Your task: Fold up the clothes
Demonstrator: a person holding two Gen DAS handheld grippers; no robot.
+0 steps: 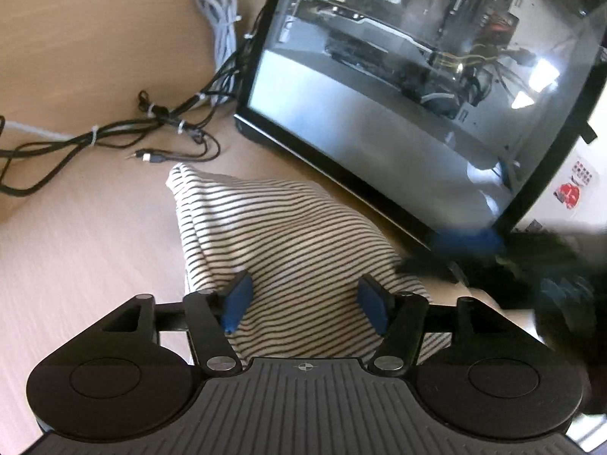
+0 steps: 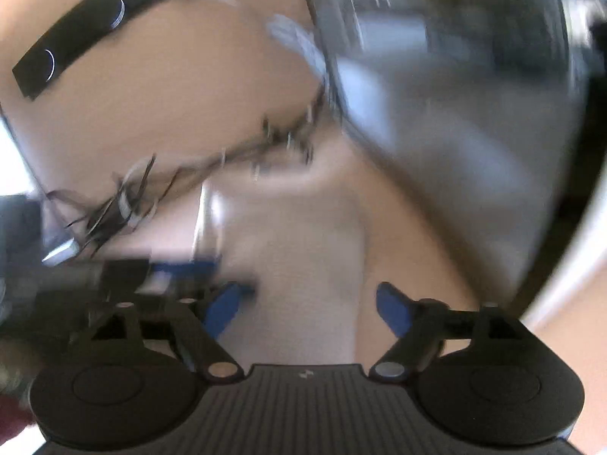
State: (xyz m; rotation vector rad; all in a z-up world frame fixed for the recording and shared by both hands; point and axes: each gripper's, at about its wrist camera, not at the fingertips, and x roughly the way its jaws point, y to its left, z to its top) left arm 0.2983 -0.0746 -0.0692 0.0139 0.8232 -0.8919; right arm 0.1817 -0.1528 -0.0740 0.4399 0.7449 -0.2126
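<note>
A white garment with thin black stripes (image 1: 288, 242) lies folded into a bundle on the light wooden table (image 1: 87, 235). My left gripper (image 1: 305, 303) is open just above the bundle's near part, one blue pad (image 1: 237, 301) on each side, not gripping it. In the blurred right wrist view the same garment (image 2: 303, 265) shows as a pale strip under my right gripper (image 2: 309, 305), which is open with its blue pads (image 2: 392, 309) apart. The other gripper (image 2: 125, 273) appears as a dark blur at the left of that view.
A PC case with a glass side panel (image 1: 417, 87) stands at the back right, close to the garment. Black cables (image 1: 159, 121) and a coiled white cable (image 1: 220, 22) lie at the back left. A dark fuzzy object (image 1: 550, 265) is at the right.
</note>
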